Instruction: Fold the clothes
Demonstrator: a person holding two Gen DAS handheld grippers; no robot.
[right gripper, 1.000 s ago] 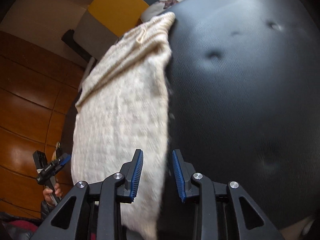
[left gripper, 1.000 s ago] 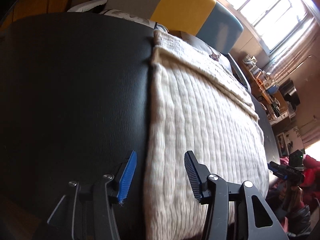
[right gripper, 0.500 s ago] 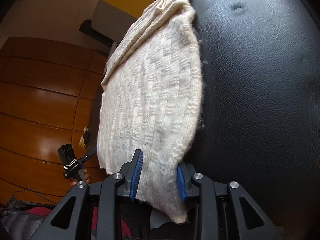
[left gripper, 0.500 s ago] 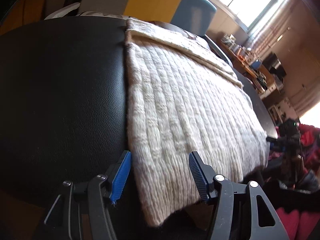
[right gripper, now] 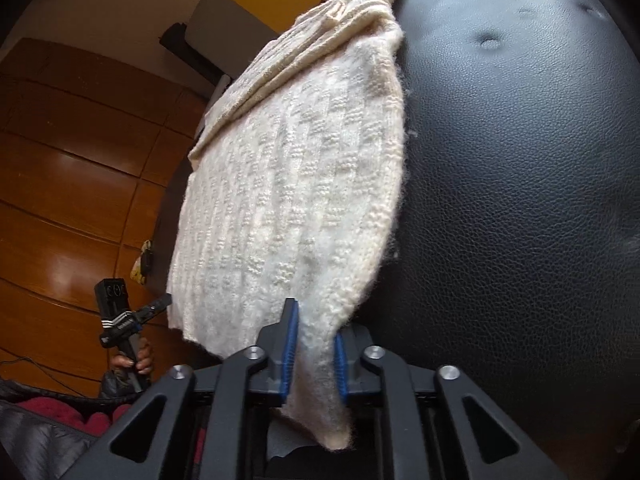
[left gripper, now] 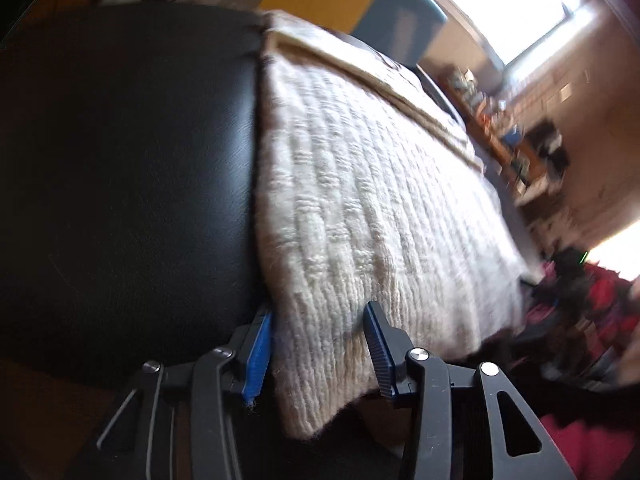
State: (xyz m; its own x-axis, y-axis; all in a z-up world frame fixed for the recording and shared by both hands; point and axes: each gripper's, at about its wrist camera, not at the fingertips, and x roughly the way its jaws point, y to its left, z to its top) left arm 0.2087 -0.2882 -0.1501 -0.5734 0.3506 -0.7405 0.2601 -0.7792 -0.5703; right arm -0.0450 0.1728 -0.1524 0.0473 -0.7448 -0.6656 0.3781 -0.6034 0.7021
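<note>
On the black padded leather surface (right gripper: 520,184) your cream cable-knit sweater (right gripper: 288,200) lies partly folded, your right gripper (right gripper: 314,354) clamped on its near corner, your left gripper (left gripper: 318,354) spread around the other, final fold pending.

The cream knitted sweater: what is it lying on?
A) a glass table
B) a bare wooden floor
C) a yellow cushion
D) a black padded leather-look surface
D: in both wrist views the cream knitted sweater lies spread over a black padded leather-look surface, with a near corner between the right gripper's blue pads.
</note>
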